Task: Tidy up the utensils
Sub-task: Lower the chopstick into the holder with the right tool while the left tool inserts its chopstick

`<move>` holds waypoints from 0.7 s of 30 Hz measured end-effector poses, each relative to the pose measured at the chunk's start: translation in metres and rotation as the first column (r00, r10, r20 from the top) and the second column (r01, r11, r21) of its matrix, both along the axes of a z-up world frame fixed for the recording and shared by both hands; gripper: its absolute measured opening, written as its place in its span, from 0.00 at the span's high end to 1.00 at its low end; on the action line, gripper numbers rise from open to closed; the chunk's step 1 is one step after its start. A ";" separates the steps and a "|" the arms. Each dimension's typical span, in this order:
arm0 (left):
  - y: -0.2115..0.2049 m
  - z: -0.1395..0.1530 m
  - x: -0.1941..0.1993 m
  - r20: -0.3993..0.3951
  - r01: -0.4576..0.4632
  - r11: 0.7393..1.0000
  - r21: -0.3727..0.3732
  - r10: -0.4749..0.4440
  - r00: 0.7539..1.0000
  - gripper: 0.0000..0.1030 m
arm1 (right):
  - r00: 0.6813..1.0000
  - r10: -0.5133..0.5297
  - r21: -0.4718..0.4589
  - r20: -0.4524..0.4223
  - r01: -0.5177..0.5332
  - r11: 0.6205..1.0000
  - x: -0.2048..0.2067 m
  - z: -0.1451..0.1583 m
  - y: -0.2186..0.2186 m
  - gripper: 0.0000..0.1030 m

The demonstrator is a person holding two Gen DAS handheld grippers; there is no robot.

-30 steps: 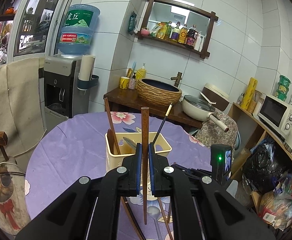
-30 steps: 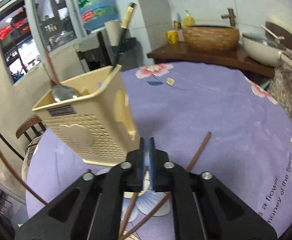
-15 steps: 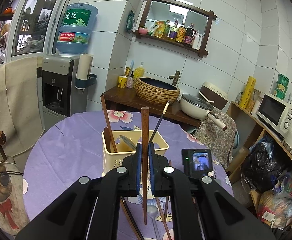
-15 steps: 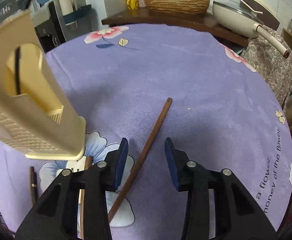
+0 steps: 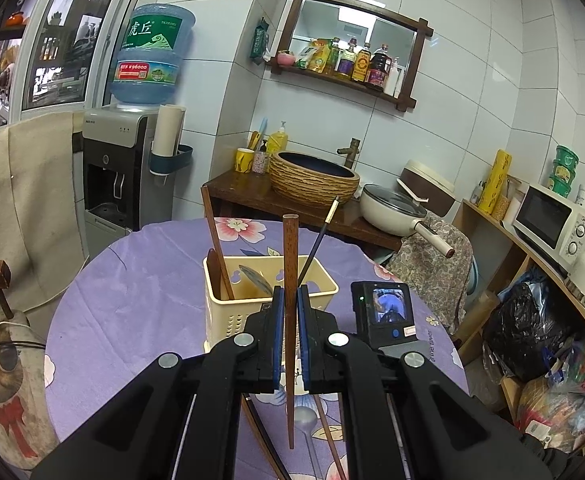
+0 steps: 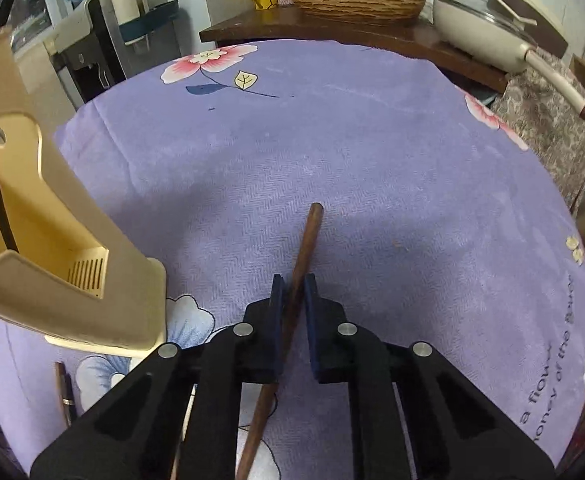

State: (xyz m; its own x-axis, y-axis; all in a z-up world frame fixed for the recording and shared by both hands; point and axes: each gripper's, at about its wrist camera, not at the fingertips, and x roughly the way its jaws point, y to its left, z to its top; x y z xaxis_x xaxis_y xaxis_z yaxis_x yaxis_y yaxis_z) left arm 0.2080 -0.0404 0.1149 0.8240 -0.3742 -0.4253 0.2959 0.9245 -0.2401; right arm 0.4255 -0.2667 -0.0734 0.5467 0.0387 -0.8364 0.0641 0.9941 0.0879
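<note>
My left gripper [image 5: 291, 300] is shut on a brown wooden chopstick [image 5: 290, 248], held upright just in front of the cream utensil holder [image 5: 228, 312]. The holder has a chopstick, a wooden spoon, a metal spoon and a black chopstick in it. My right gripper [image 6: 292, 284] points down at the purple cloth. Its jaws are closing on another brown chopstick [image 6: 310, 236] that lies there, and the pads hug its shaft. The holder [image 6: 52, 240] stands close on the left in the right wrist view.
A metal spoon [image 5: 306, 420] and more chopsticks [image 5: 328, 432] lie on the cloth under my left gripper. A black chopstick [image 6: 63, 392] lies beside the holder's base. The right gripper's camera unit [image 5: 386, 308] shows right of the holder. Behind the round table [image 6: 372, 128] is a counter with a woven basin [image 5: 312, 176] and a pan [image 5: 392, 210].
My right gripper has swung away from the holder and sunk to the cloth, opened over the lying chopstick, then closed round it. The left gripper and its chopstick have not moved.
</note>
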 end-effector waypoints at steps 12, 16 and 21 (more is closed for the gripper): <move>0.002 -0.004 0.002 -0.008 -0.001 1.000 -0.004 0.001 1.000 0.93 | 0.976 0.065 0.222 0.206 -0.112 0.969 -0.055 0.055 -0.024 0.93; 0.003 -0.004 0.002 -0.008 -0.002 1.000 -0.007 0.002 1.000 0.93 | 0.942 0.111 0.266 0.316 -0.200 0.943 -0.087 0.088 -0.031 0.93; 0.004 -0.002 -0.001 -0.001 -0.006 1.000 -0.011 0.006 1.000 0.93 | 0.881 0.140 0.258 0.452 -0.280 0.925 -0.128 0.130 -0.037 0.93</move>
